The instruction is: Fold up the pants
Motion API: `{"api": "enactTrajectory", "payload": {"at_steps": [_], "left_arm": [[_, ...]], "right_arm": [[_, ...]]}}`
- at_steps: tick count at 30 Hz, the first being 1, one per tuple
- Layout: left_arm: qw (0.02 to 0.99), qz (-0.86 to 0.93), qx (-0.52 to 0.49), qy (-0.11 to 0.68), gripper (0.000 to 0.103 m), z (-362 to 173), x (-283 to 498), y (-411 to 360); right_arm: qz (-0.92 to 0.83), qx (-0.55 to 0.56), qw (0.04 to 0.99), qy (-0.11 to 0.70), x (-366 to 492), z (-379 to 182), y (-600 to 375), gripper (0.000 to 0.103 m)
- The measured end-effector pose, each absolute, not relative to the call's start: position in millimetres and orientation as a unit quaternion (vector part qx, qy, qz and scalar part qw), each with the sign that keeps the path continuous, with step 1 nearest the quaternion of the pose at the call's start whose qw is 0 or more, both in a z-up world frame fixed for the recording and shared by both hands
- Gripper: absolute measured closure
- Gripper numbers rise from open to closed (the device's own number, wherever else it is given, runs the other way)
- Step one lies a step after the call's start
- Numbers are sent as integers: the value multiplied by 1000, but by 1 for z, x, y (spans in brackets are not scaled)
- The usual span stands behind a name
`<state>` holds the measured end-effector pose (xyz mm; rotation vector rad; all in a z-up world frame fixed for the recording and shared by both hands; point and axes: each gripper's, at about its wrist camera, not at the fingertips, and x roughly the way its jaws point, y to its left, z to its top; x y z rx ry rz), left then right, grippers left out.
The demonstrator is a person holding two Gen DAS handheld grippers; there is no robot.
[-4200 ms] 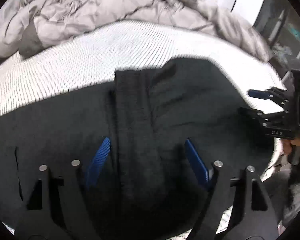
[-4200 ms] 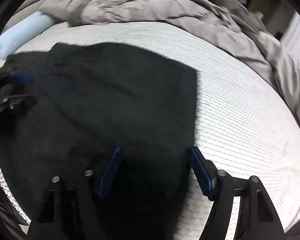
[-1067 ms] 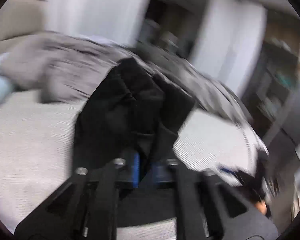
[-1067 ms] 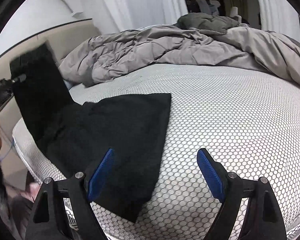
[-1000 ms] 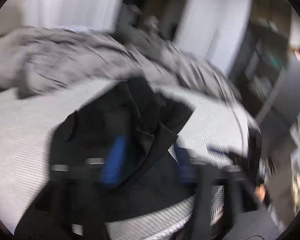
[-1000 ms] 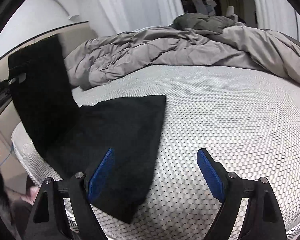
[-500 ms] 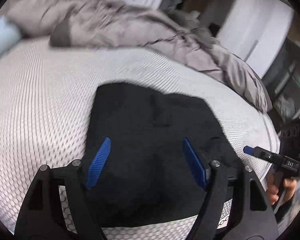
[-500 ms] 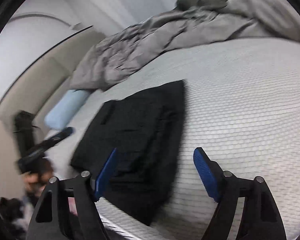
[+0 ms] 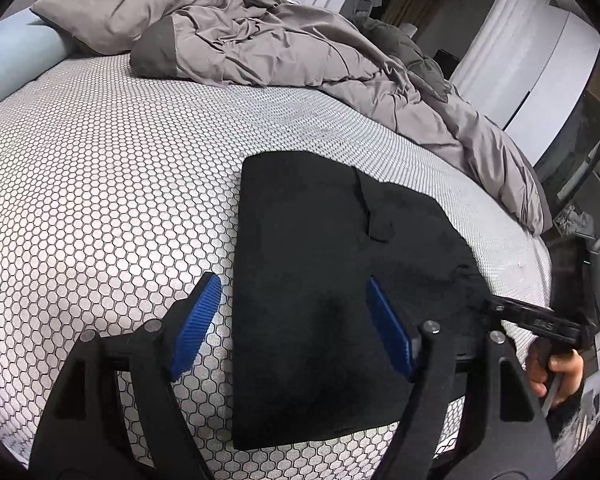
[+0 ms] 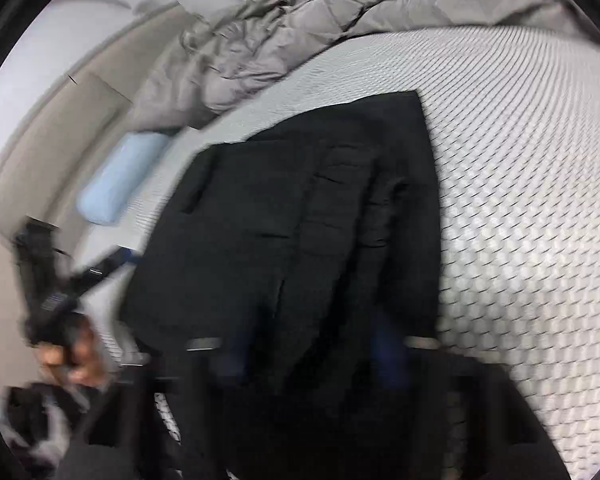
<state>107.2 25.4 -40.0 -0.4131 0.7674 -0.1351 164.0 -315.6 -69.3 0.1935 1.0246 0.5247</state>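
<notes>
Dropped flat now: one pants (image 9: 324, 280), two tongs (image 9: 296, 328).

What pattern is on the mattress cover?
Mattress: white with a dark honeycomb hexagon mesh, clearest in the left wrist view.

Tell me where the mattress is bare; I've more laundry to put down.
Bare mattress lies left of the folded black pants, up to the grey duvet and blue pillow. A narrower strip runs between pants and duvet. The right edge is crowded.
</notes>
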Motion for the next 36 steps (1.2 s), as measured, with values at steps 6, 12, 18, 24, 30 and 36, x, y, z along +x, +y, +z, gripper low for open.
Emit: {"api": "enactTrajectory", "payload": {"at_steps": [6,12,18,24,30,36], "left_arm": [[910,-65,-204,355,31,-25,102,28],[913,-76,-172,363,31,-23,103,15],[919,-121,-91,365,31,-18,99,-19],[898,-236,49,367,30,-30,102,-84],[871,-274,106,393,28,-58,99,-88],[883,-253,84,385,28,-46,72,-59]], "right_arm": [[277,101,868,399,113,-8,-325,88],[234,129,849,456,113,-51,-341,86],[224,72,865,444,106,-44,-340,59],[258,32,897,359,96,-17,-306,57],[251,-118,863,423,130,-72,-229,58],[217,-110,869,431,112,-62,-275,59]]}}
